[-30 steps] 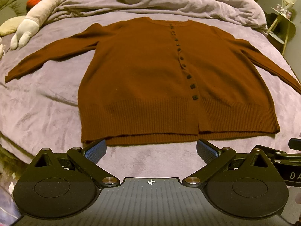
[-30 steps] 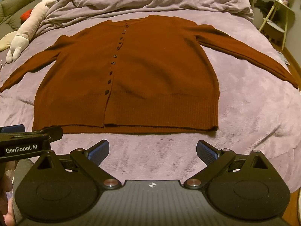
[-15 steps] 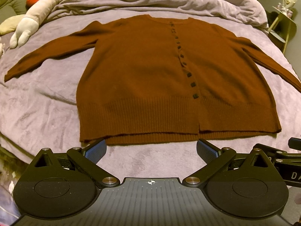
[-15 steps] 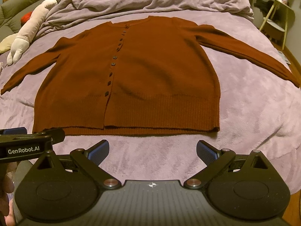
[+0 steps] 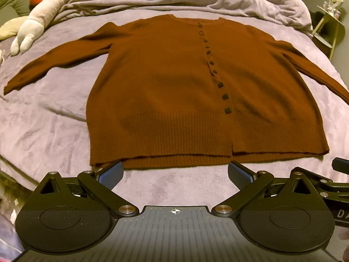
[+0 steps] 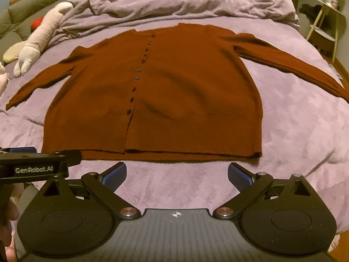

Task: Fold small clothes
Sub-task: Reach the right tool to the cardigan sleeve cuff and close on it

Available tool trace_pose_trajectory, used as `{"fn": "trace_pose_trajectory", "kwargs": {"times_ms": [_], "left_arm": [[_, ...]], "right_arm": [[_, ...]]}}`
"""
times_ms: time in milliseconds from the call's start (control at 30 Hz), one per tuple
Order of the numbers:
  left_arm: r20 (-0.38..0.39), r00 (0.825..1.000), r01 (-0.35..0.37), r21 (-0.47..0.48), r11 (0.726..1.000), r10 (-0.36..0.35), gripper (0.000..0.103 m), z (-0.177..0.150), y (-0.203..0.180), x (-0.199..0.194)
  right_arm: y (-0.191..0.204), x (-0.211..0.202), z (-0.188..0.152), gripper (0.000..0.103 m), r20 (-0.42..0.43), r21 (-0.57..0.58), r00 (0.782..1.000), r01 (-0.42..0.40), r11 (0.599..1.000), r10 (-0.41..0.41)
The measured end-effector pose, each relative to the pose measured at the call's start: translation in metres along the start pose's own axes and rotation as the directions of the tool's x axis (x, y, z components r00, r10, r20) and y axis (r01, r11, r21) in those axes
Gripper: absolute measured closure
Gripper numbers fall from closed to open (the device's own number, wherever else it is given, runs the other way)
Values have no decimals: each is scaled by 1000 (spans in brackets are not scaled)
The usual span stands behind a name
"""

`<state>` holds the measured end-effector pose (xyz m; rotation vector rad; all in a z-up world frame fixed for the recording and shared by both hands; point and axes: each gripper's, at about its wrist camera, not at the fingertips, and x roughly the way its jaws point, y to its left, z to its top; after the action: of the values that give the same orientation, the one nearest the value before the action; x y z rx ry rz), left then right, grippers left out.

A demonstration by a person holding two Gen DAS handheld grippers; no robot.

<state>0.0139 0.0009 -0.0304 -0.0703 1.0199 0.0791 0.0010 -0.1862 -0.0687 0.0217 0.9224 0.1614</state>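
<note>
With jaws released on both our left gripper [image 5: 175, 172] and right gripper [image 6: 177, 173], we risk pinching the bedsheet [image 5: 43, 131] beneath the cardigan [image 5: 174, 83] hem.

pretty clearly someone's bedroom at home: a big bed [image 6: 294, 131] with a purple fleecy cover fills the view, and a rumpled duvet [image 6: 185, 2] of the same colour is bunched up at the far end. there's a white plush toy [image 6: 41, 37] lying along the left edge, a green sofa [image 6: 28, 15] behind it, and a little side table [image 6: 327, 19] off to the right.
</note>
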Motion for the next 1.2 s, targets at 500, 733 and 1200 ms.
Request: {"fn": "trace_pose_trajectory", "kwargs": {"times_ms": [500, 733, 1200], "left_arm": [[49, 998, -28, 4, 1000, 28, 0, 23, -3, 24], [92, 995, -39, -54, 998, 44, 0, 50, 3, 57], [80, 995, -48, -49, 998, 52, 0, 48, 12, 106]], "right_arm": [[-75, 14, 7, 4, 159, 254, 965, -245, 936, 209], [-208, 28, 47, 35, 326, 539, 945, -200, 819, 16], [-386, 100, 42, 73, 377, 908, 898, -311, 282, -225]]}}
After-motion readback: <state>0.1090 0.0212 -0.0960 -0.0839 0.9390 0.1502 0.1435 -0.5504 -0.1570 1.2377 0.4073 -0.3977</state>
